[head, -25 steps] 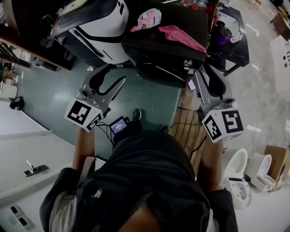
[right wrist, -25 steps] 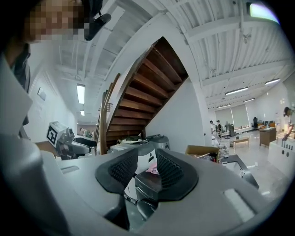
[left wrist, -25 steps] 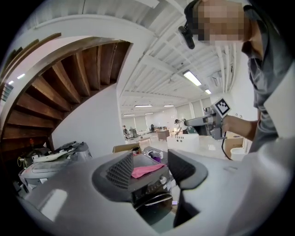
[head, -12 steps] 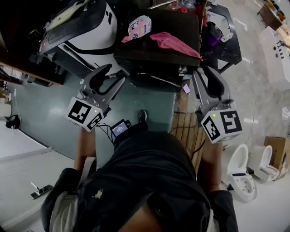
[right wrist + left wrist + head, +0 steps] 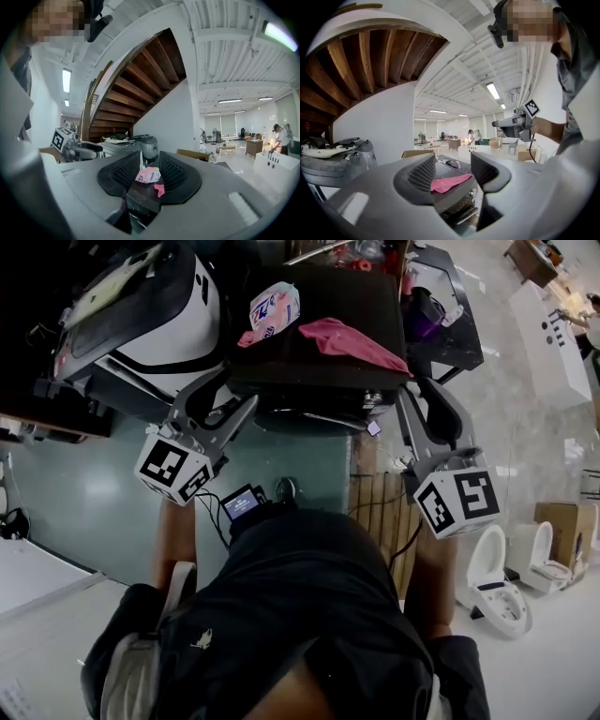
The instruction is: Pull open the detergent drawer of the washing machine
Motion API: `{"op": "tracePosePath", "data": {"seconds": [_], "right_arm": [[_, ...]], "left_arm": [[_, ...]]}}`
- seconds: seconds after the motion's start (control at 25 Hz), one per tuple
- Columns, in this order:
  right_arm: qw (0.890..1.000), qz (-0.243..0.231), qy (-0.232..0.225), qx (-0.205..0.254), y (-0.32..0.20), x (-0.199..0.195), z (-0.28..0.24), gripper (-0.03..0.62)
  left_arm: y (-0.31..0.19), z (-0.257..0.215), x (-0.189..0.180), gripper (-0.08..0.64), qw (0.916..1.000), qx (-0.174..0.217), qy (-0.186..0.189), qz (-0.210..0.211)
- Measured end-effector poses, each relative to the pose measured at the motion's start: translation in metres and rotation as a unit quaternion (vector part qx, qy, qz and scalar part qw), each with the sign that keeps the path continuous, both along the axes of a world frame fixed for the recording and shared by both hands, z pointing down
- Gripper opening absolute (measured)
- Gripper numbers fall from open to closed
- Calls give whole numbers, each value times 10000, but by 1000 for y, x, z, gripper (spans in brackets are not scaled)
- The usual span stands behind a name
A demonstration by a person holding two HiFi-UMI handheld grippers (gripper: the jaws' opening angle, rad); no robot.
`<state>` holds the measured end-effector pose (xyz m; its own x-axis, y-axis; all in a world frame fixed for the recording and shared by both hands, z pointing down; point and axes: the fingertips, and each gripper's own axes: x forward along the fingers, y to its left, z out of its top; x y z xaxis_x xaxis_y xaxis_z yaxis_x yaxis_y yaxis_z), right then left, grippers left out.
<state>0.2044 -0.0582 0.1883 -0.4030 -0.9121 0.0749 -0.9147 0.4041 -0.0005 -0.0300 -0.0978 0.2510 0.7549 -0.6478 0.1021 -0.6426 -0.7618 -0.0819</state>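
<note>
Grippers first: left gripper (image 5: 236, 392) and right gripper (image 5: 415, 395) are both held out ahead of the person, jaws apart, nothing in either one. Just past them sits the dark washer (image 5: 347, 292), not touched by either, and it shows through the gap of each pair of jaws. Can't pick out the drawer on its front, way too dark there. Pink cloth (image 5: 352, 338) and a pink-white packet (image 5: 272, 307) lie on top. White machine (image 5: 159, 324) stands just left of it.

dim, underexposed head view; ceiling strip lights (image 5: 492, 90) glare in both fisheye-warped gripper views, edges vignetted black.
</note>
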Motion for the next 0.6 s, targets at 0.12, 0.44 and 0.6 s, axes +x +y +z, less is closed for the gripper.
{"op": "tracePosePath", "data": {"seconds": [0.12, 0.44, 0.6], "right_arm": [[9999, 111, 57, -40, -13, -9, 0, 126], [9991, 360, 225, -93, -39, -38, 2, 126], [9984, 455, 321, -72, -51, -52, 0, 126]], "left_arm": [[-18, 9, -6, 288, 9999, -92, 85, 105], [-59, 26, -26, 288, 9985, -255, 297, 380], [-76, 41, -34, 288, 9970, -405, 395, 529]]}}
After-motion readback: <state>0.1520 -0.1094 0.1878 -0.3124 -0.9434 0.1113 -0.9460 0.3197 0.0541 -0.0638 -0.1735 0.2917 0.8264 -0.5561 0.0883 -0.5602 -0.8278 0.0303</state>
